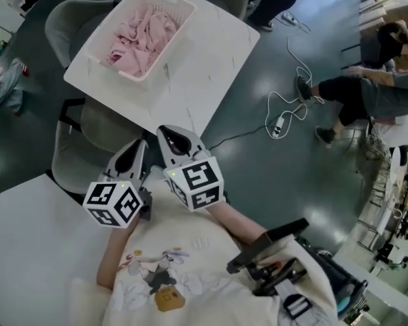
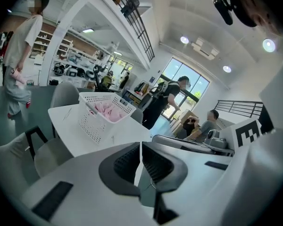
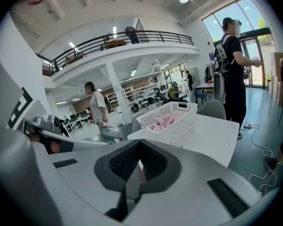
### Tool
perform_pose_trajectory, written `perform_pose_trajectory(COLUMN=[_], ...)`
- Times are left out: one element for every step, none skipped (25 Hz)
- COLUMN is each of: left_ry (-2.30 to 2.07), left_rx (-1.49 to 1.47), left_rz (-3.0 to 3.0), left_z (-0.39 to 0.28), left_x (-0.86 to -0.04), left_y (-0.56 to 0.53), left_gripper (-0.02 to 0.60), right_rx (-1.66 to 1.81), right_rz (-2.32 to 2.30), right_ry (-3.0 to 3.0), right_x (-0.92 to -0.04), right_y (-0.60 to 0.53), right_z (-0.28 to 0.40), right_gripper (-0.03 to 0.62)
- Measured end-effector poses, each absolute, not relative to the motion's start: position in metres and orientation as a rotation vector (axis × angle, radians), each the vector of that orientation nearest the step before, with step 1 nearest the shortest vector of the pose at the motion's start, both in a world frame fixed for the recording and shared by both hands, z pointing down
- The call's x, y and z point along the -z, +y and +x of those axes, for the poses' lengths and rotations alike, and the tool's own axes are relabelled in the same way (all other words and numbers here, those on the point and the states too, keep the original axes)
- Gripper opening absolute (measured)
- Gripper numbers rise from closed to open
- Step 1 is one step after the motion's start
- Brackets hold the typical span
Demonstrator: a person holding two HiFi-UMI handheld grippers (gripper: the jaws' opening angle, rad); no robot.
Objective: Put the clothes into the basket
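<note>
A white lattice basket (image 1: 179,9) stands on the far white table (image 1: 211,66) with pink clothes (image 1: 144,38) piled inside it. Both grippers are held close to the person's chest, well short of that table. My left gripper (image 1: 137,149) is shut with nothing between its jaws, and my right gripper (image 1: 168,134) beside it is shut and empty too. In the left gripper view the gripper (image 2: 140,147) points toward the basket (image 2: 92,121) and the clothes (image 2: 108,110). The right gripper view has the closed gripper (image 3: 139,147) below the basket (image 3: 174,128).
Grey chairs (image 1: 78,19) stand around the far table, one (image 1: 95,131) between it and me. A second white table (image 1: 34,243) lies at my lower left. A cable with a power strip (image 1: 279,124) runs over the floor on the right. People stand and sit nearby (image 1: 374,90).
</note>
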State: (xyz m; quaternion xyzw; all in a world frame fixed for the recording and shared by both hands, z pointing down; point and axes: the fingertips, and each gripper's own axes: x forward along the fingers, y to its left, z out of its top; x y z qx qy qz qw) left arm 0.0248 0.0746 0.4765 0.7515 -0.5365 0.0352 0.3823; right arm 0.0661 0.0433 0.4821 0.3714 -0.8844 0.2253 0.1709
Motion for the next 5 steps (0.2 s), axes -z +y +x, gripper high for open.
perform_pose_trajectory(left_ry=[-1.368, -1.369, -1.370, -1.370, -1.371], left_rx=[-0.090, -0.090, -0.088, -0.087, -0.086], left_rz=[1.923, 1.927, 1.931, 1.934, 1.936], left_z=[0.0244, 0.0234, 0.0219, 0.0202, 0.0184], left_x=[-0.4762, -0.4761, -0.4762, -0.4765, -0.4767], left_y=[0.0770, 0.0793, 0.0812, 0.0829, 0.0845], left_gripper=[0.024, 0.025, 0.025, 0.025, 0.024], right_rx=[-0.633, -0.626, -0.622, -0.620, -0.618], right_rz=[1.066, 1.075, 1.084, 1.093, 1.102], right_ry=[-2.513, -2.512, -2.510, -2.508, -2.506], right_x=[-0.4813, -0.4813, -0.4818, -0.4826, -0.4834], right_y=[0.0455, 0.0474, 0.0488, 0.0497, 0.0506], right_z=[0.0668, 0.0673, 0.0675, 0.0675, 0.0675], right_gripper=[0.008, 0.008, 0.008, 0.008, 0.008])
